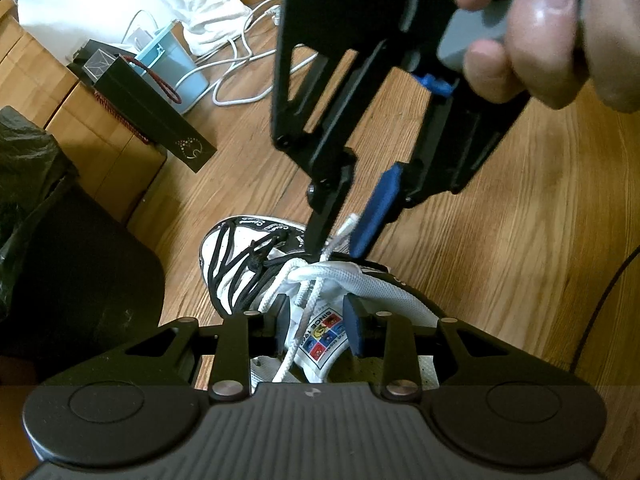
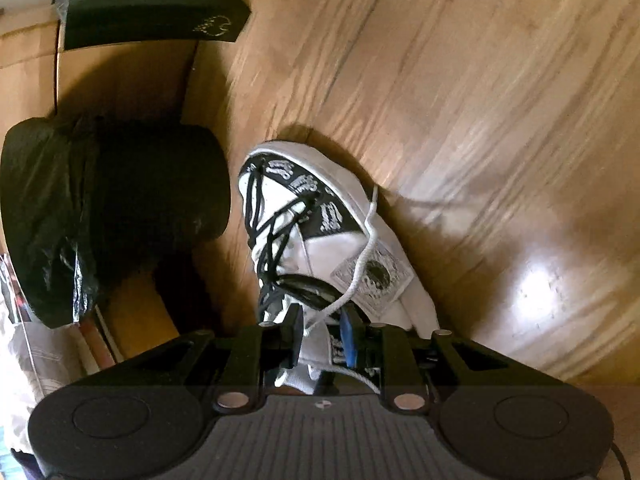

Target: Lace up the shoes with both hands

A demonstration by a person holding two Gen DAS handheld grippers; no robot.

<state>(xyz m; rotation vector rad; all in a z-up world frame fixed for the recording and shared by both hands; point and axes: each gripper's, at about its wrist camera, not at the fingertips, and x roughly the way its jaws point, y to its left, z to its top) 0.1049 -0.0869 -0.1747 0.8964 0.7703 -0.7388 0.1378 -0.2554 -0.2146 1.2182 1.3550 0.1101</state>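
A white and black sneaker point(image 1: 236, 240) point(image 2: 320, 240) lies on the wood floor, its front threaded with black laces point(image 2: 276, 232). My left gripper point(image 1: 318, 320) straddles the shoe's tongue point(image 1: 320, 344), its pads pressed against the tongue's sides, and a white lace point(image 1: 308, 300) runs up between them. A hand holds my right gripper point(image 1: 337, 252) point(image 2: 320, 336), which comes down from above. Its jaws stand apart around the white lace's tip point(image 1: 346, 228) without pinching it. In the right wrist view the white lace point(image 2: 370, 236) trails from between the fingers over the shoe's side.
A black gift bag point(image 1: 160, 120) leans on cardboard boxes point(image 1: 100, 140) at the left, near a blue bin point(image 1: 176, 64) and white cables point(image 1: 240, 60). A black plastic bag point(image 2: 100, 208) sits close to the shoe's left. Wood floor point(image 1: 500, 240) extends to the right.
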